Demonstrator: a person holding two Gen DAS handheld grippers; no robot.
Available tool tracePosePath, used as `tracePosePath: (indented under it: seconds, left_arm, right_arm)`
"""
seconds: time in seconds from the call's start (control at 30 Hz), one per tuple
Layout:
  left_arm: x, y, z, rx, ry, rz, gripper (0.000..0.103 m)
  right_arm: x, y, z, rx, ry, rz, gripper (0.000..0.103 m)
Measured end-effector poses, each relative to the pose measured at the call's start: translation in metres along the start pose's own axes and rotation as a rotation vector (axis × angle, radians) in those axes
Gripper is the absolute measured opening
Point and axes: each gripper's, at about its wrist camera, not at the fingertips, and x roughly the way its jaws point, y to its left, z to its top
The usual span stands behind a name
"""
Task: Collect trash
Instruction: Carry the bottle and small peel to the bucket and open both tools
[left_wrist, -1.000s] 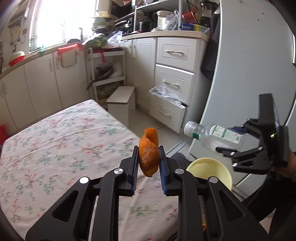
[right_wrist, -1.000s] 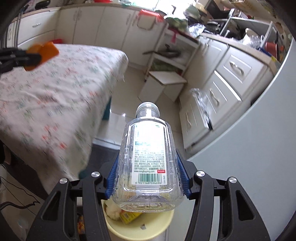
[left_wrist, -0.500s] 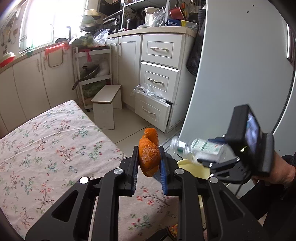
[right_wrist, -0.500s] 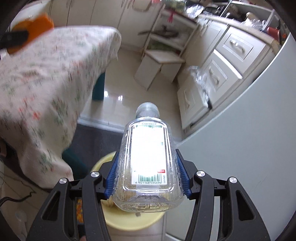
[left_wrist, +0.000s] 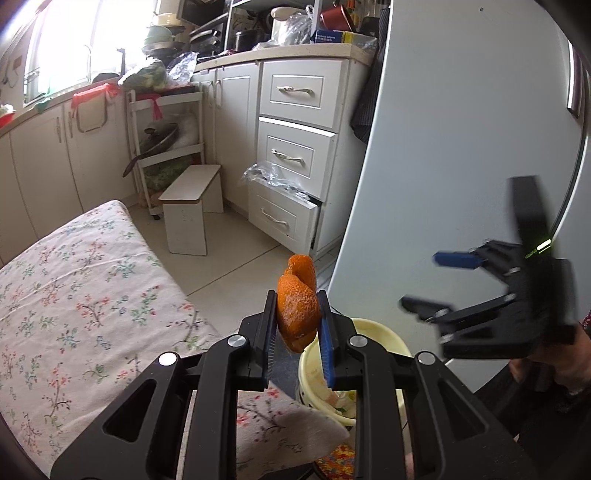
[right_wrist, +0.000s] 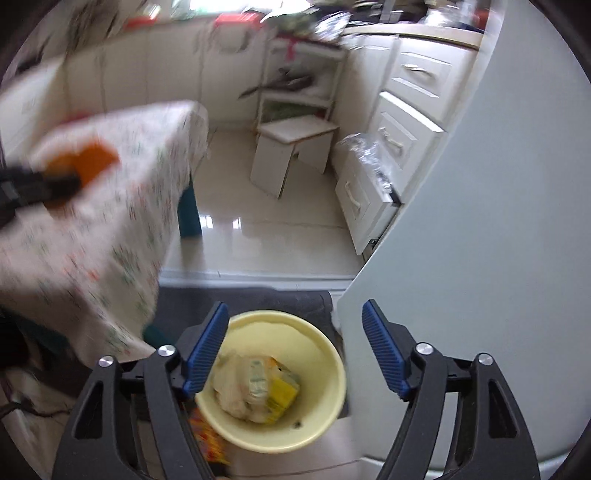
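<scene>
My left gripper (left_wrist: 297, 321) is shut on a curled orange peel (left_wrist: 301, 273), held above the corner of the table, just left of the yellow bin (left_wrist: 373, 328). In the right wrist view that peel (right_wrist: 88, 162) shows blurred at far left. My right gripper (right_wrist: 295, 306) hangs over the bin (right_wrist: 321, 347); its jaws are opening and nothing is between them. The clear plastic bottle (right_wrist: 251, 380) lies blurred inside the bin beside a yellow wrapper (right_wrist: 282, 391). The right gripper (left_wrist: 423, 280) also appears in the left wrist view, held by a person's hand.
A table under a floral cloth (left_wrist: 74, 295) fills the left. A grey fridge door (left_wrist: 443, 147) stands right of the bin. A white step stool (left_wrist: 188, 206) and a drawer unit with its bottom drawer (left_wrist: 280, 218) pulled out stand on the tiled floor.
The right gripper's jaws have spread and let go of the bottle, which now lies in the bin. The left gripper has carried the orange peel toward the bin.
</scene>
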Motion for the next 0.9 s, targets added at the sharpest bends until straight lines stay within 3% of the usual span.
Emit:
tracePosePath:
  seconds: [0.2,0.47,0.73,0.9]
  left_arm:
    - [0.015,-0.008,0.001,0.001,0.029,-0.022,0.019]
    - [0.041,-0.023,0.002,0.006,0.076,-0.055,0.019]
    - [0.075,-0.045,0.007,0.045,0.142,-0.085,0.019]
    - [0.09,-0.058,0.013,0.069,0.164,-0.098,0.019]
  right_arm:
    - [-0.054,-0.009,-0.022,0.104,-0.11,0.025,0.079]
    - [-0.084,0.02,-0.053,0.042,-0.14,0.023,0.084]
    - [-0.09,0.054,-0.068,-0.069,-0.129,0.067,0.084]
    - [-0.086,0.05,-0.068,-0.055,-0.123,0.072,0.084]
